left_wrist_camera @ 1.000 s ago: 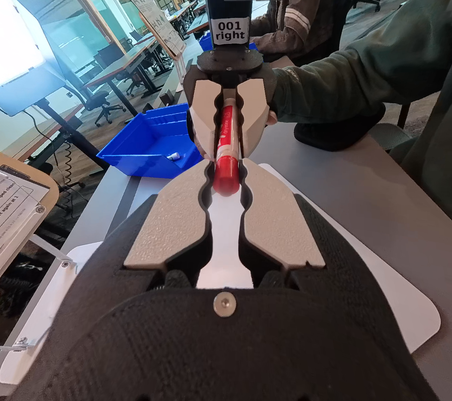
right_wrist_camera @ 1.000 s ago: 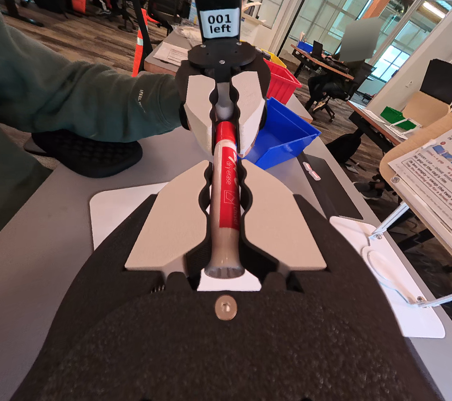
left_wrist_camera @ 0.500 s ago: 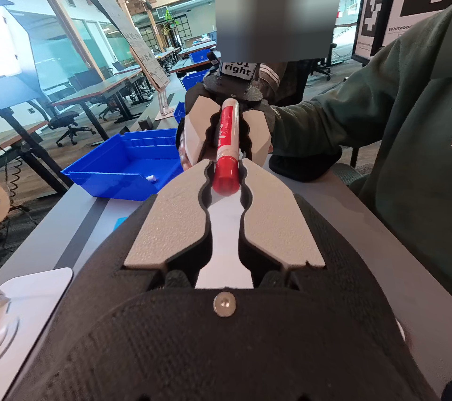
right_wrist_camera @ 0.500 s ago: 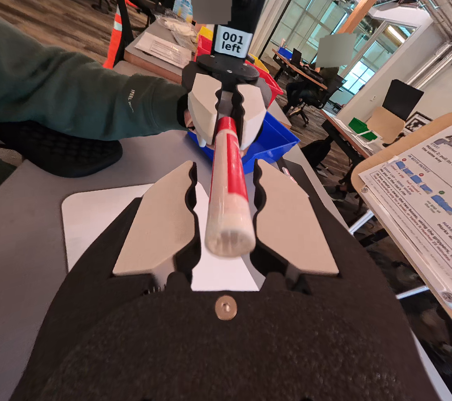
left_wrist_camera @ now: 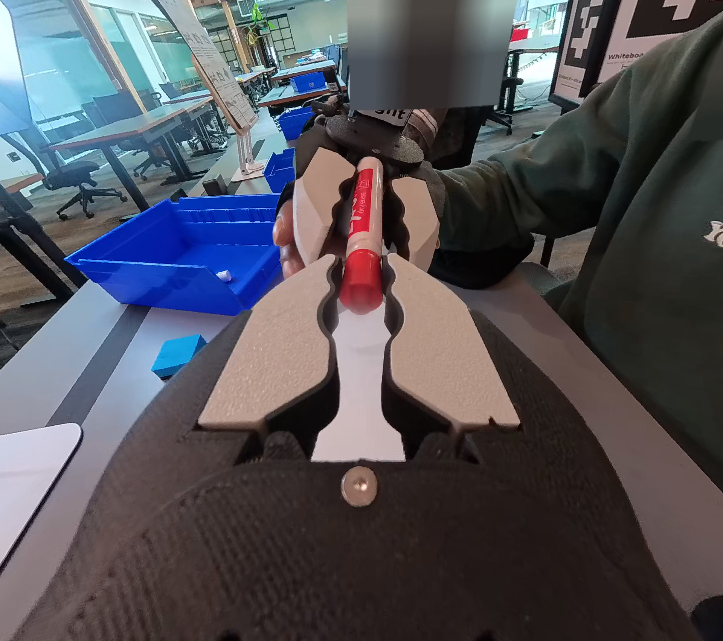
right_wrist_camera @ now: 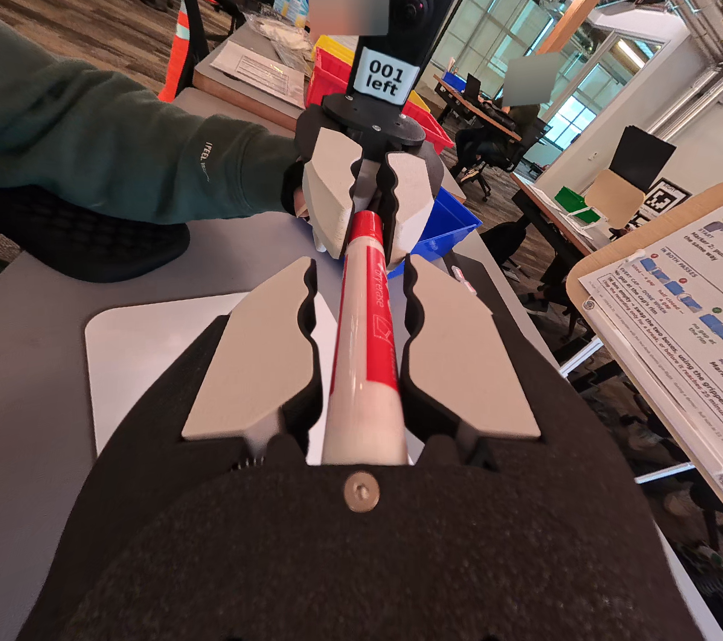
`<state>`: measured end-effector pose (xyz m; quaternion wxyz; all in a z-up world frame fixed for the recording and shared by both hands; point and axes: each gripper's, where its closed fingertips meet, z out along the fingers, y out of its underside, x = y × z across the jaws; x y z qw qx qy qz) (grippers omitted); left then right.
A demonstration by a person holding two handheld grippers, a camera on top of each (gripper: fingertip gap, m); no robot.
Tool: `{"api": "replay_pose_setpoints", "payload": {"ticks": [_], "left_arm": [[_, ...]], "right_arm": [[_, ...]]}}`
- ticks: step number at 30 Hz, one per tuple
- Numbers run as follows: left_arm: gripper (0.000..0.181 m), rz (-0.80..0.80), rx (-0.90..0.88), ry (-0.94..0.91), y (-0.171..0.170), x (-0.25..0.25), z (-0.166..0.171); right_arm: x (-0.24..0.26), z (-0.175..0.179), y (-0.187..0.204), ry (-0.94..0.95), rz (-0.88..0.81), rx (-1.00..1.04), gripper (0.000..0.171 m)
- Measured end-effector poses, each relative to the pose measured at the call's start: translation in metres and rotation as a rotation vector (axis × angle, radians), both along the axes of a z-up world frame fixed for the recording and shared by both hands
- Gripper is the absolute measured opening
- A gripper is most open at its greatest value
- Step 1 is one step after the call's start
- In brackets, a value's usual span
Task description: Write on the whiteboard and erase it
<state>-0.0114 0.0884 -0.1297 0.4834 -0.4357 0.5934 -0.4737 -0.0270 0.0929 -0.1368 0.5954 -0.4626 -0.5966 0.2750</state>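
A red-and-white dry-erase marker point(left_wrist_camera: 362, 215) is held level above the table between my two grippers, which face each other. My left gripper point(left_wrist_camera: 362, 262) is shut on the marker's red cap point(left_wrist_camera: 360, 290). In the right wrist view the left gripper point(right_wrist_camera: 365, 250) grips that cap at the far end. My right gripper point(right_wrist_camera: 358, 262) is open, and the marker's barrel point(right_wrist_camera: 367, 368) lies in the gap, close to the right-hand finger point(right_wrist_camera: 461, 360). The white whiteboard point(right_wrist_camera: 156, 340) lies flat on the grey table point(right_wrist_camera: 47, 309) below both grippers. A blue eraser point(left_wrist_camera: 178, 354) lies on the table left of my left gripper.
A blue bin point(left_wrist_camera: 176, 254) stands at the table's far left with a small white piece inside. A white plate point(left_wrist_camera: 31, 466) lies at the near left. A board with printed sheets point(right_wrist_camera: 665, 309) stands at the right. The person's green sleeves point(right_wrist_camera: 117, 153) reach in from the side.
My right gripper opened and let go of the marker barrel. The marker stays in my left gripper by its cap. Both views tilted up, and the barrel has sunk back between the right fingers.
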Motion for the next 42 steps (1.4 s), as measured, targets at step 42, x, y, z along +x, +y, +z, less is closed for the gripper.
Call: {"api": "replay_pose_setpoints", "payload": {"ticks": [42], "left_arm": [[0.02, 0.0, -0.129, 0.109, 0.012, -0.003, -0.027]], "right_arm": [[-0.005, -0.019, 0.012, 0.04, -0.04, -0.087, 0.036]]}}
